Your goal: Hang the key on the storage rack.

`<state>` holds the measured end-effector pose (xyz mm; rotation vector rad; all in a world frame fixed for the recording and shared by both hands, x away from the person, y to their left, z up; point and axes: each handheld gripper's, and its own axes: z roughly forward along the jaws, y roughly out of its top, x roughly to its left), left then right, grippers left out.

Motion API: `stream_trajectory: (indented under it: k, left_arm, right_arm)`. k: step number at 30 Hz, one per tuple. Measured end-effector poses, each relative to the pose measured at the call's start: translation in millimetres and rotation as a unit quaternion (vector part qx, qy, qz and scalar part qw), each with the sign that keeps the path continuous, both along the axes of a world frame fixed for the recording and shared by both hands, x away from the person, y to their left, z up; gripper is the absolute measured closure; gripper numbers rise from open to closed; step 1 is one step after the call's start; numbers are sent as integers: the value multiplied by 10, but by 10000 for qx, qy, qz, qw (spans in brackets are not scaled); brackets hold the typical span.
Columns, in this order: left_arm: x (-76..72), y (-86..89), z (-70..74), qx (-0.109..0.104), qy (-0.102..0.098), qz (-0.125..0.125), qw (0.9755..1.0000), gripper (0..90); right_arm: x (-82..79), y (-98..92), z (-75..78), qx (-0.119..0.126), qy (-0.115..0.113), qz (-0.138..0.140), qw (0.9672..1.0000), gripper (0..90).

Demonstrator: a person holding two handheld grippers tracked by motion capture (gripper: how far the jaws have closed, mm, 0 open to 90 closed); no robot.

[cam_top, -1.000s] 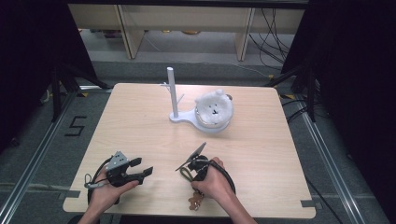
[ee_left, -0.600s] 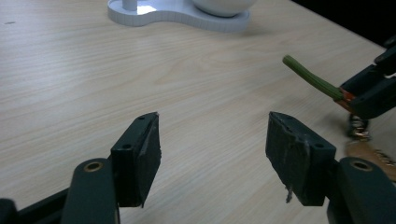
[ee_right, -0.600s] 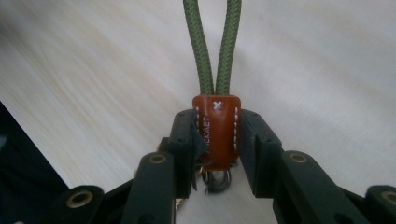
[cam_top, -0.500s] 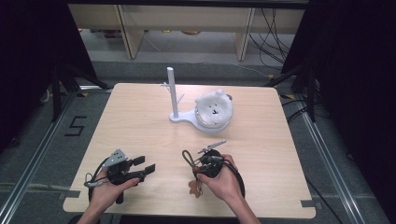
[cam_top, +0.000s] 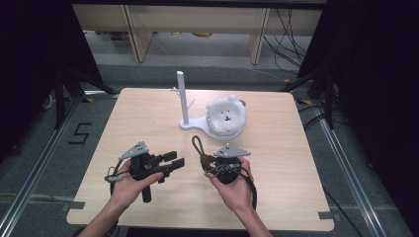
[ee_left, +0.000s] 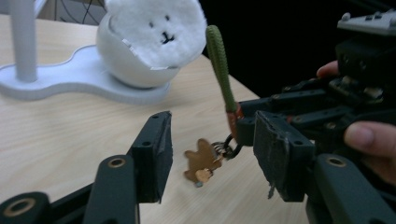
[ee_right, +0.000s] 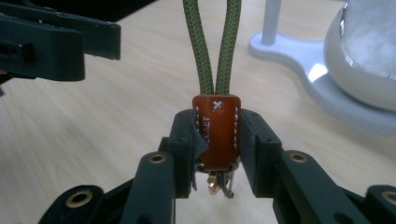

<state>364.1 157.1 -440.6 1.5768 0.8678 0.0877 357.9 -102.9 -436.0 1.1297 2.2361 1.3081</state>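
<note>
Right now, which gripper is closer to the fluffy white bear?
The right gripper. It sits just in front of the bear, holding a keychain. The left gripper is farther off, toward the person's left.

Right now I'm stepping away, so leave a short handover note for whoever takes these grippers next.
Right gripper: shut on the keychain's brown leather tab; its green cord loop stands up and a bear charm dangles below.
Left gripper: open, empty, jaws aimed at the charm.
White stand with the plush bear bowl sits mid-table, untouched.
Done: keychain lifted. Left: probably hang the loop on the stand.
</note>
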Motion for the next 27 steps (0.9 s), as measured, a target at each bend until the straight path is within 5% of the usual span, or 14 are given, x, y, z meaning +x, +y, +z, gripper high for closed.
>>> stream_trajectory:
  k: [8,16,17,18,22,27]
  left_arm:
    - [92,-168,94,-83,-59,-103,9999,544]
    - [161,-262,125,-259,-116,-96,9996,623]
    - [167,-267,126,-261,-105,-92,9996,629]
    - [174,-273,125,-276,-107,-103,9995,638]
    - [189,-294,119,-274,-69,-115,9995,664]
    - [214,-300,123,-366,-40,-93,9993,697]
  right_arm:
    - [-21,13,0,399,-620,19,9973,686]
    - [-41,35,14,514,-813,-39,9954,686]
    - [-55,44,18,552,-678,-37,9962,686]
    - [-49,34,18,467,-824,-71,9955,686]
    - [-73,59,18,582,-635,-141,9962,686]
    - [-58,70,15,555,-801,-57,9952,686]
